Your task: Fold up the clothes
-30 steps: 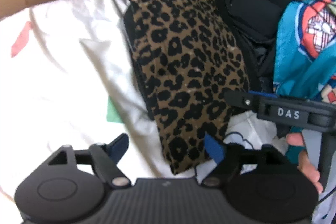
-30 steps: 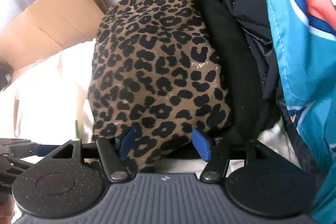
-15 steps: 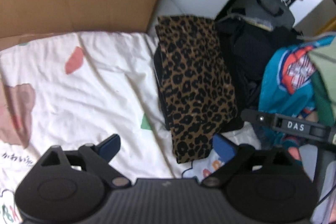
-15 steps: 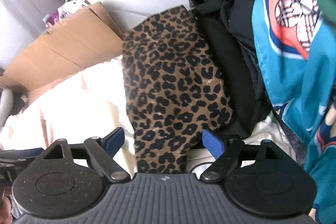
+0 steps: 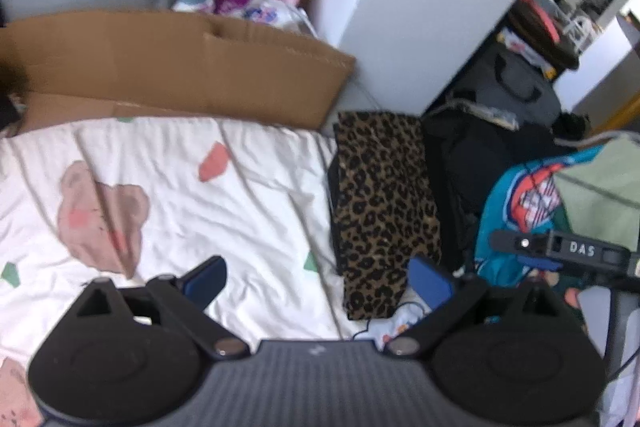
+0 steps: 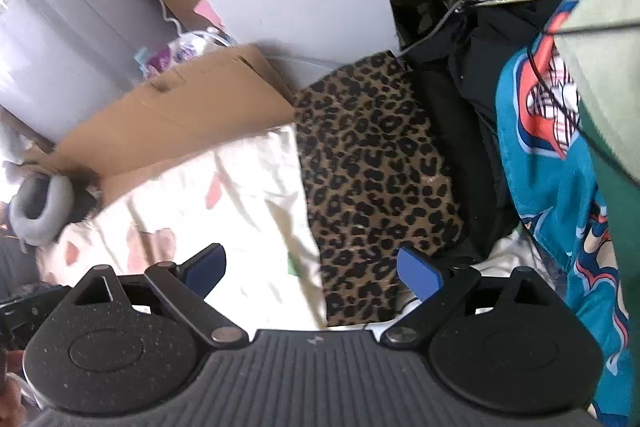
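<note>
At the right edge of the bed sheet [image 5: 168,187], the leopard-print garment [image 5: 384,203] lies as a neat flat narrow rectangle, long axis running toward the far edge, with a dark layer showing under its left side. So it already lies folded; can't say who or what folded it.

Left gripper [image 5: 316,279]: jaws spread wide, nothing between them, hanging above the sheet's near edge. Right gripper [image 6: 312,273]: likewise wide apart and empty, near end of the leopard piece [image 6: 372,187] in front of it.

Just right of the leopard piece: dark clothes pile [image 5: 464,163], then teal printed garment [image 6: 548,163] and a green one [image 6: 600,39], both loose and rumpled.

Handling guess: all light, soft, limp fabric, zero stiffness, so it will sag and unfold if lifted by one point. The leopard stack looks thin and may slide on the sheet. If moving it, pinch through all layers at both near corners, one claw each. For the teal piece, grab a hem or shoulder seam; the printed area looks slicker.

Cardboard [image 5: 180,67] lines the far edge.
</note>
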### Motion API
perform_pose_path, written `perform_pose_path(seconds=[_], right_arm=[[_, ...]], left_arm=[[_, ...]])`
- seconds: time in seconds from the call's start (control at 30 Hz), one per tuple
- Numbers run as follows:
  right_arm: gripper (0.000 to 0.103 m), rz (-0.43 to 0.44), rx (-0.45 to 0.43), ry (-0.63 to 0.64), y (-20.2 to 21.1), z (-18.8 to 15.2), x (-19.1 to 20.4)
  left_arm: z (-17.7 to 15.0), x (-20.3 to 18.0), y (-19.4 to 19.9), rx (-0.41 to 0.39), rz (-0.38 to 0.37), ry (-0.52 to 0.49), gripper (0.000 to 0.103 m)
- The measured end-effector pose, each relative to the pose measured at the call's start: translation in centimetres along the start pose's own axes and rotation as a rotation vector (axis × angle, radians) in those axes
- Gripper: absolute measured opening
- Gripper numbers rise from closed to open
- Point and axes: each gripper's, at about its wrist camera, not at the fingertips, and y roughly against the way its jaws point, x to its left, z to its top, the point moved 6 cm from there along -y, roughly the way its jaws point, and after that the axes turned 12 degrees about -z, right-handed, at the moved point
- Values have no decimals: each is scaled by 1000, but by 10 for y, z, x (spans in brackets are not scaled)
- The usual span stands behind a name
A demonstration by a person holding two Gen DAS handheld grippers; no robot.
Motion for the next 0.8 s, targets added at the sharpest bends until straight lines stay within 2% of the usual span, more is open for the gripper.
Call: perform_pose_path(seconds=[0.13, 0.4, 0.57, 0.8], right_arm=[[96, -8, -22, 65, 32, 19, 13], [96, 3, -69, 136, 97, 41, 27], [96, 15, -102, 169, 137, 50, 32], [96, 42, -112, 274, 176, 54, 60]], left_arm=[[9, -6, 34, -42, 4, 16, 98], [21, -24, 99, -98, 40, -14, 98], [26, -35, 155, -150, 52, -57, 98], [26, -26, 237, -186, 102, -28, 98]])
